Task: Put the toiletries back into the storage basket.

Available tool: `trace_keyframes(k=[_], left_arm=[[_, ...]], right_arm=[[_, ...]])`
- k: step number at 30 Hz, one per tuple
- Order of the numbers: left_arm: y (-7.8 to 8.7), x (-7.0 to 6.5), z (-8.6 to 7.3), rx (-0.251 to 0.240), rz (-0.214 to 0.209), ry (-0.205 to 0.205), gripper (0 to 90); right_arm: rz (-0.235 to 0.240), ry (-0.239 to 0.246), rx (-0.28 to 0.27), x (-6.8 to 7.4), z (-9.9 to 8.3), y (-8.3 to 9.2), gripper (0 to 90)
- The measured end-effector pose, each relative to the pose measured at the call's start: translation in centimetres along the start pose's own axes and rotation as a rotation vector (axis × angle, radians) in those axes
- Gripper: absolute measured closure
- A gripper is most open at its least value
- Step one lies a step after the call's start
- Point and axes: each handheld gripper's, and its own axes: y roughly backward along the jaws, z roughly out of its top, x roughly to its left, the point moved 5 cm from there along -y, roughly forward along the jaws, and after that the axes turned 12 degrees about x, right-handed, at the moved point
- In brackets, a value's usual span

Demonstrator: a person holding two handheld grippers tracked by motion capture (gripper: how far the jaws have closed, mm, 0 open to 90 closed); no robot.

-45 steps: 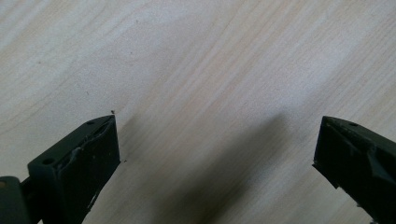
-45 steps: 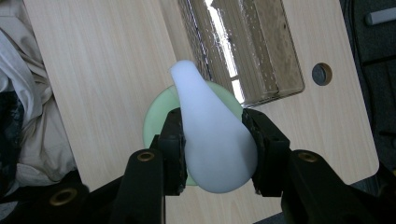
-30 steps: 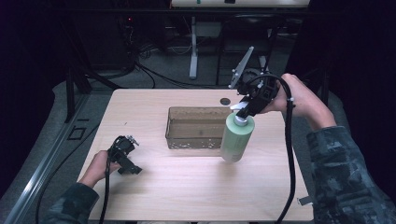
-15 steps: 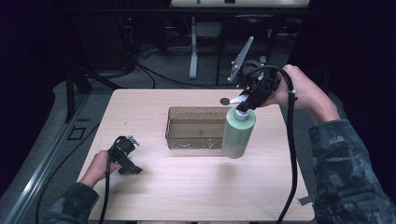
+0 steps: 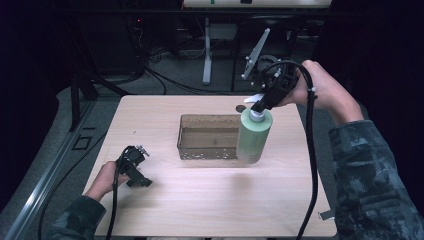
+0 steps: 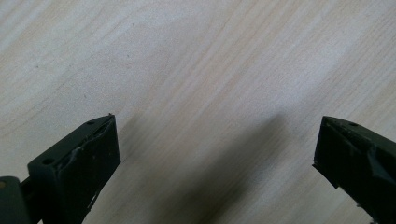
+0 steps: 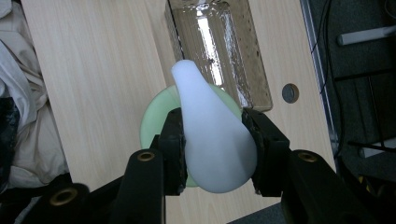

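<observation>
A pale green pump bottle (image 5: pixel 254 136) hangs upright just off the table, at the right end of the clear bin (image 5: pixel 210 118). My right gripper (image 5: pixel 257 104) comes down from above and is shut on the bottle's white pump head (image 7: pixel 215 140); both pads press its sides. The green bottle shoulder (image 7: pixel 154 123) shows below the pump head. My left gripper (image 5: pixel 135 172) rests low at the table's front left, held by a hand. Its jaws stand wide apart over bare wood (image 6: pixel 187 70) with nothing between them, left gripper (image 6: pixel 217 158).
The clear rectangular bin (image 7: pixel 219 51) sits mid-table and looks empty. A round cable hole (image 5: pixel 240 108) lies in the tabletop behind the bottle. The right gripper's black cable (image 5: pixel 312 165) trails down along the table's right side. Stands and cables crowd the floor beyond the far edge.
The right gripper has risen with the bottle, lifting its base off the tabletop. The left gripper has stayed in place.
</observation>
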Motion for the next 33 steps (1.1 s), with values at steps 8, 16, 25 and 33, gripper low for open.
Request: trace_keyframes(k=[8,16,25,33], left_arm=[[0.0,0.0,0.0,0.0,-0.001,-0.001,0.1],[0.0,0.0,0.0,0.001,-0.002,0.0,0.1],[0.0,0.0,0.0,0.004,-0.001,-0.002,0.2],[0.0,0.0,0.0,0.002,0.001,0.0,0.2]], right_arm=[[-0.01,-0.009,0.01,-0.7,0.4,0.2,62.3],[-0.022,-0.033,0.004,-1.4,0.5,0.0,62.3],[-0.062,-0.054,-0.004,-2.2,1.0,-0.1,62.4],[-0.075,-0.078,-0.019,-2.8,1.4,-0.1,62.4]])
